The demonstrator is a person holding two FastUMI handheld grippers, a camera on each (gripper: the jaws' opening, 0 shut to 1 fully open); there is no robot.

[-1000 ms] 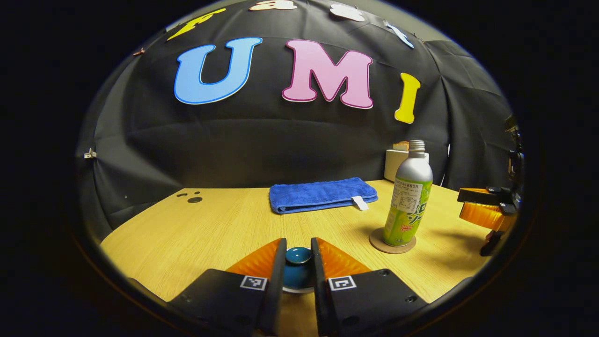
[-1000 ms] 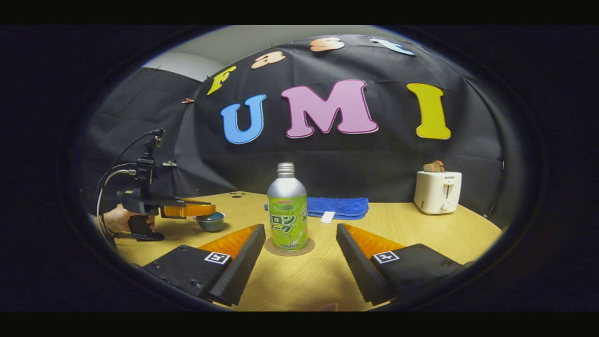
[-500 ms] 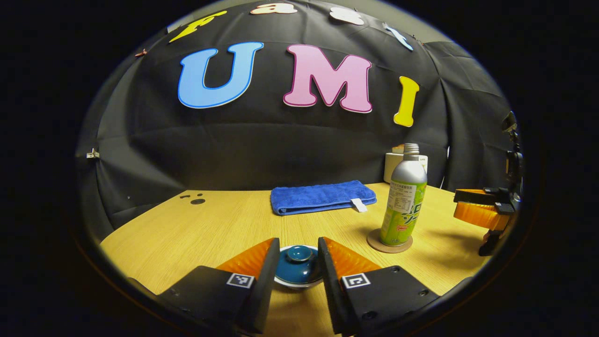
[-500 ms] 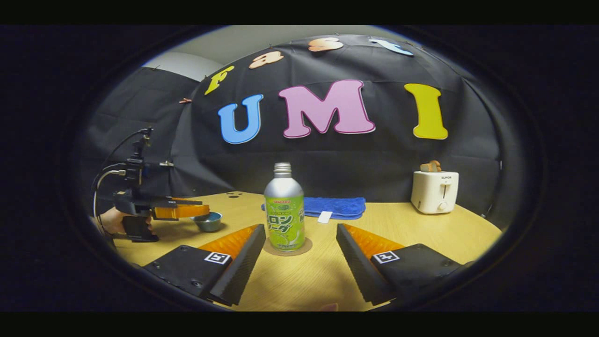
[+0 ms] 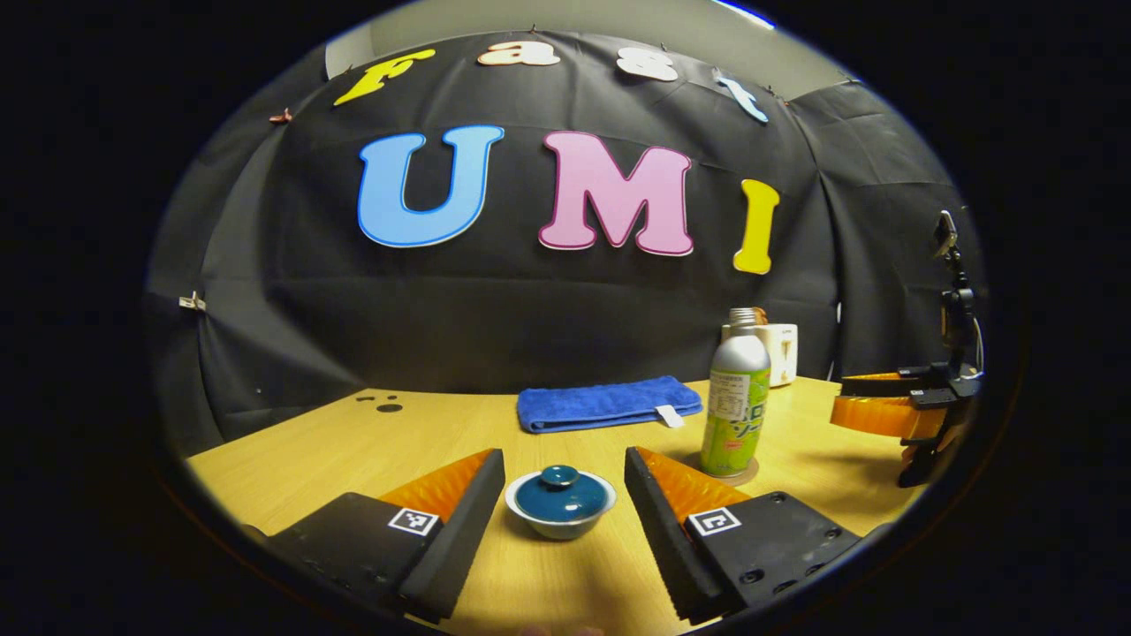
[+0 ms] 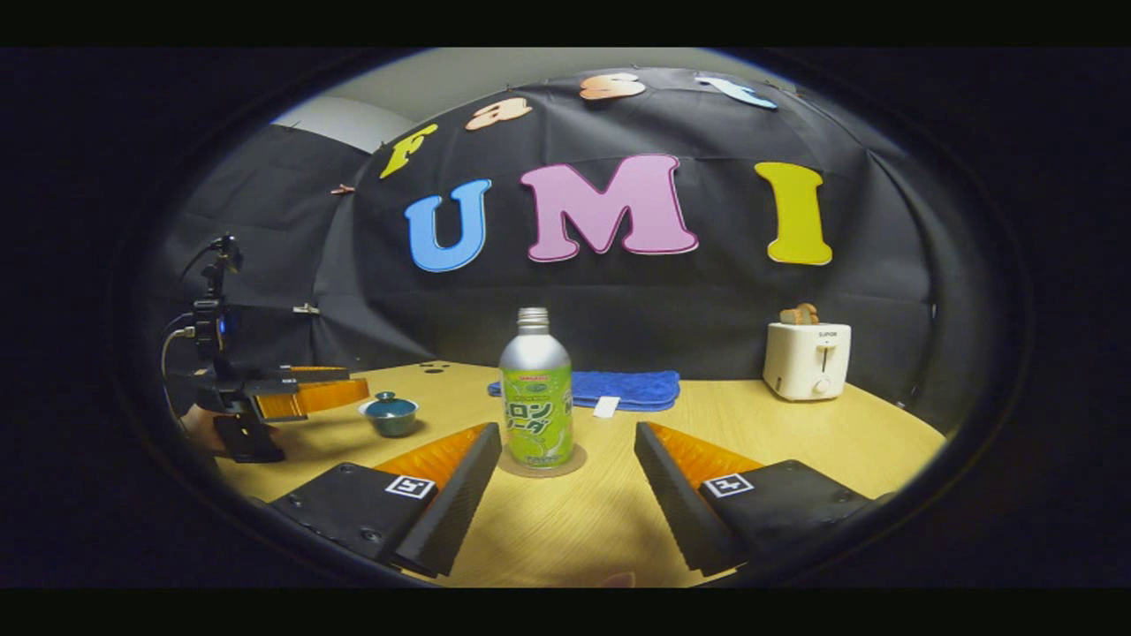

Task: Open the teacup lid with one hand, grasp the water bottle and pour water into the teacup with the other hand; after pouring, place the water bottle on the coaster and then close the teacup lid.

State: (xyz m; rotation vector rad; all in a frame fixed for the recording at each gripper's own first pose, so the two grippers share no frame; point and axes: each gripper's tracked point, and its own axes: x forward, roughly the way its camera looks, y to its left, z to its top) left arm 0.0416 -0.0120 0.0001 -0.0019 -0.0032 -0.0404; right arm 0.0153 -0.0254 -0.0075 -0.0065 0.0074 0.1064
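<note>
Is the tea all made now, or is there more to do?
It looks finished. The lid sits on the teacup, and the water bottle stands upright on its coaster. The left gripper and right gripper are open, holding nothing. Whether there is water inside cannot be seen.

Wooden desk (image 6: 795,442) with a light grain, backed by a black cloth wall (image 6: 618,318). A folded blue towel (image 5: 608,404) with a small white tag lies flat near the desk's far edge. A white toaster (image 6: 808,360), holding a slice of bread in its slot, stands upright at the far right. A few dark round spots (image 5: 382,405) mark the desk's far left corner.
</note>
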